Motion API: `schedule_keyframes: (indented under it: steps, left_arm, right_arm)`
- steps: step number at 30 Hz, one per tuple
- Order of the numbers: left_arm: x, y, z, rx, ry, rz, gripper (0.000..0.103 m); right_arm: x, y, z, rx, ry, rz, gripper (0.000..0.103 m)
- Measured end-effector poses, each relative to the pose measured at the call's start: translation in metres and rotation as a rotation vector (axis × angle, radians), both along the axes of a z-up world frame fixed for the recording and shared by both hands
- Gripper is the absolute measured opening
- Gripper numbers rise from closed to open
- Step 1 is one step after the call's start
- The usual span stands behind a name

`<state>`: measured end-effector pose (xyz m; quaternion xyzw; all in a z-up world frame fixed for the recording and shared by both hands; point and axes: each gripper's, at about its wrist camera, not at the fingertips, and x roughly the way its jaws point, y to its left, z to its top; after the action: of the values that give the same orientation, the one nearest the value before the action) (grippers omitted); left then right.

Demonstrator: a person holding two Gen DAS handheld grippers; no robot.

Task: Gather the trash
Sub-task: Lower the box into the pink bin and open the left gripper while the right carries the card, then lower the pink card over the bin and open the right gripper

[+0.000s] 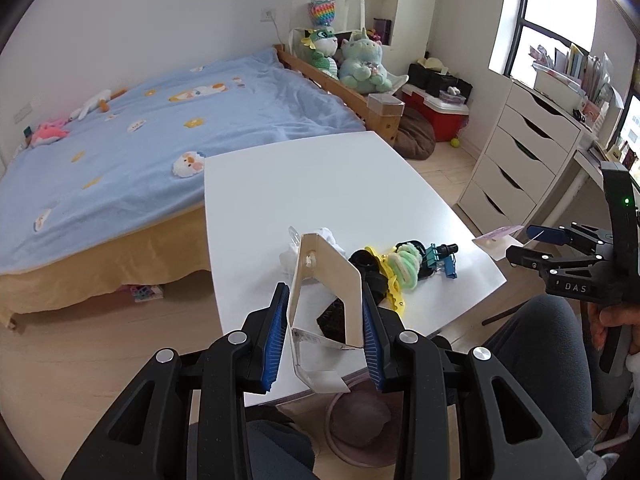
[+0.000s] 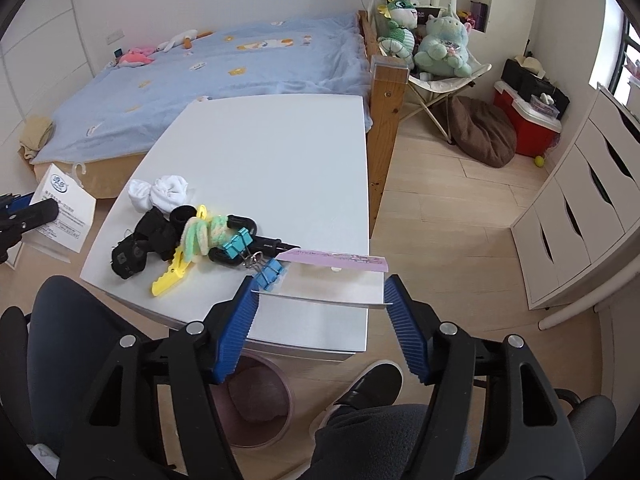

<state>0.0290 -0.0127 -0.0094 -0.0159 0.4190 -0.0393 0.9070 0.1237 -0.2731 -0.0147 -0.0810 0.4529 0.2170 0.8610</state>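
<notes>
While two grippers [image 1: 324, 336] [image 2: 320, 316] each pinch one card [image 1: 326, 280] [image 2: 320, 298]

Left hand-held gripper [image 1: 324, 336] and right hand-held gripper [image 2: 320, 316] each hover with fingers partly spread.

White worktop [image 2: 280, 152] beside a bed [image 1: 120, 140] with a blue blanket [image 2: 224, 68]. On the worktop's near part lies a cluster: white socks [image 2: 160, 194], black items [image 2: 154, 236], a yellow clip [image 2: 176, 268], green-and-cream loops [image 2: 202, 236] and blue binder clips [image 2: 250, 258]. Two green plush toys [image 2: 424, 36] sit on a folding chair [image 2: 436, 80] past the bed's wooden footboard [image 2: 386, 92]. On the floor: a brown cushion [image 2: 482, 130] and a red cooler [image 2: 524, 122]. White drawers [image 1: 516, 152] stand along the window wall.
</notes>
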Motion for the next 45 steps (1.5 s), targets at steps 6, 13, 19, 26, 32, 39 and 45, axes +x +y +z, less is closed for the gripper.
schedule_keyframes:
  steps: [6,13,19,26,32,39,45]
  left_arm:
    - [-0.009,-0.014,0.002,-0.01,0.0,-0.042,0.034]
    - [-0.027,-0.03,-0.001,-0.023,0.01,-0.088,0.034]
    - [-0.041,-0.044,-0.008,-0.031,0.03,-0.122,0.034]
    - [-0.054,-0.059,-0.018,-0.038,0.058,-0.161,0.034]
    - [-0.066,-0.074,-0.029,-0.044,0.08,-0.203,0.04]
    - [-0.067,-0.075,-0.028,-0.057,0.059,-0.194,0.091]
    - [-0.067,-0.066,-0.026,-0.045,0.036,-0.141,0.095]
  right_arm:
    - [-0.024,0.005,0.019,0.032,-0.015,0.076,0.065]
    - [-0.053,0.014,0.031,0.067,-0.013,0.152,0.065]
    - [-0.074,0.017,0.033,0.083,-0.005,0.189,0.065]
    - [-0.091,0.012,0.026,0.094,0.01,0.194,0.065]
    - [-0.105,0.006,0.022,0.103,0.022,0.194,0.065]
    - [-0.111,0.002,0.022,0.115,0.026,0.186,0.065]
    - [-0.111,0.002,0.022,0.118,0.031,0.187,0.065]
